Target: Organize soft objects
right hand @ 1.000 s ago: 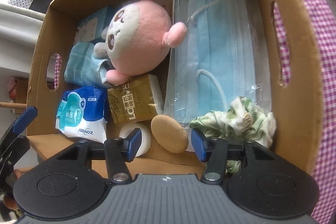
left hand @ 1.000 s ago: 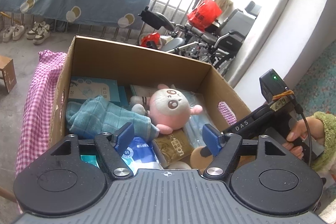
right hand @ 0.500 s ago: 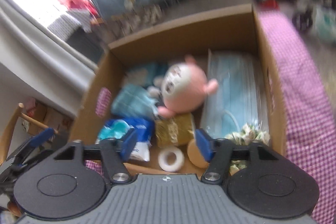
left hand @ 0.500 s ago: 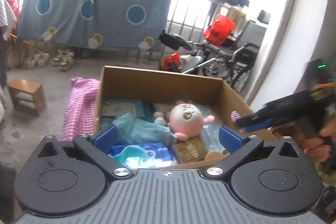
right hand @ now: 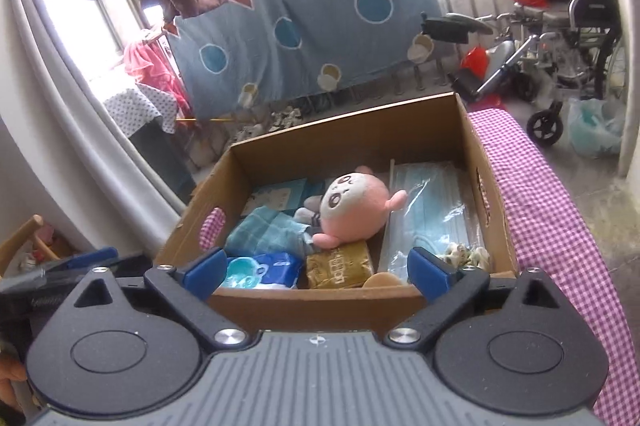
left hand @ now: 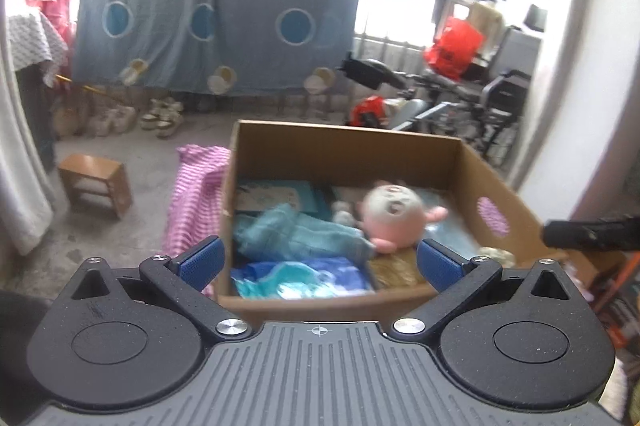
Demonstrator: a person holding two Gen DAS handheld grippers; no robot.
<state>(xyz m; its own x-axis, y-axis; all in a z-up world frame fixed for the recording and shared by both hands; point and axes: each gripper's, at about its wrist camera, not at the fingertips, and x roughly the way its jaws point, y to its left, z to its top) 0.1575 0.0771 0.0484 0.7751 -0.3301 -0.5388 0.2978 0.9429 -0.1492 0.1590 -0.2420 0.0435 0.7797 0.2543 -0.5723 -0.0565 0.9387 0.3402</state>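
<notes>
Hovering before the cardboard box (right hand: 320,302), both tools (right hand: 316,272) (left hand: 318,262) spread, empty.

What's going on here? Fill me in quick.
A person holds a hand-held gripper in each hand, the left hand-held gripper and right hand-held gripper both open and empty, at the near edge of a cardboard box. Inside lie a pink plush toy, a teal cloth and a face mask pack.

left gripper (left hand: 318,262): blue pads, black links | right gripper (right hand: 316,272): ribbed grey body, silver screws
</notes>
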